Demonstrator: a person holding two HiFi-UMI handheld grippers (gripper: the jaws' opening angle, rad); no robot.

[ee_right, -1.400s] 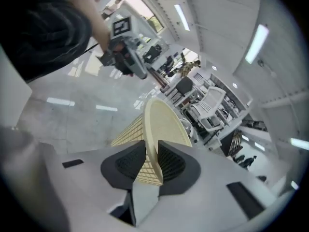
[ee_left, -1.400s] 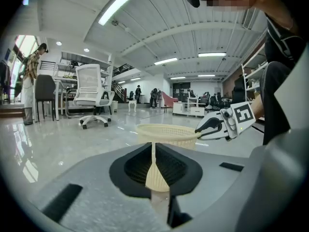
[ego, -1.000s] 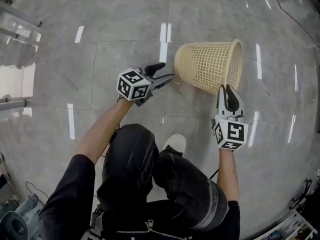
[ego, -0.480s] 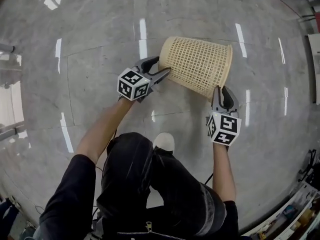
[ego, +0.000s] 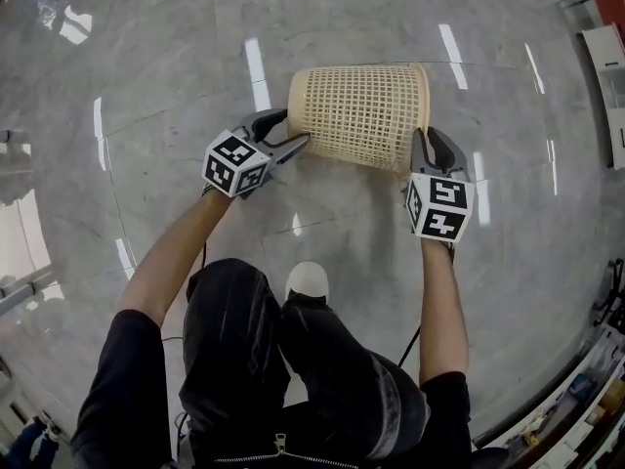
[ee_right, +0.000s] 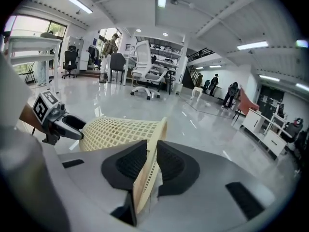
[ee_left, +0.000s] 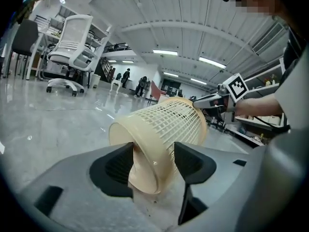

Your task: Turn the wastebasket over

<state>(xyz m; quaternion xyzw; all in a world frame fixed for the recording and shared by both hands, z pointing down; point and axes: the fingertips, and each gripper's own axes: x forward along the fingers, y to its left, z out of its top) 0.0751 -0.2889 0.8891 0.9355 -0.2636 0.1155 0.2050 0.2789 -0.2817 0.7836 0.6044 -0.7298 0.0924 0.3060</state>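
The cream mesh wastebasket point(ego: 361, 115) lies on its side between my hands, base to the left, open rim to the right. My left gripper point(ego: 297, 125) straddles the lower corner of the base. Its jaws stand wide and are closing, with the base edge point(ee_left: 145, 168) between them. My right gripper point(ego: 430, 140) holds the rim, the rim's wall point(ee_right: 147, 163) pinched between its pads while its jaws are easing open. The right gripper view shows the wastebasket point(ee_right: 116, 129) stretching away toward the left gripper point(ee_right: 63, 122). Whether the basket rests on the floor is hidden.
Polished grey stone floor point(ego: 146, 66) all round. The person's legs and white shoe point(ego: 308, 281) are just behind the basket. A white office chair point(ee_left: 72, 47) and desks stand far back, with shelves and cabinets point(ego: 605, 66) along the right edge.
The basket has swung from a tilt to lying straight across. My left gripper has closed in from beside the base onto its corner. My right gripper stayed on the rim and moved with it.
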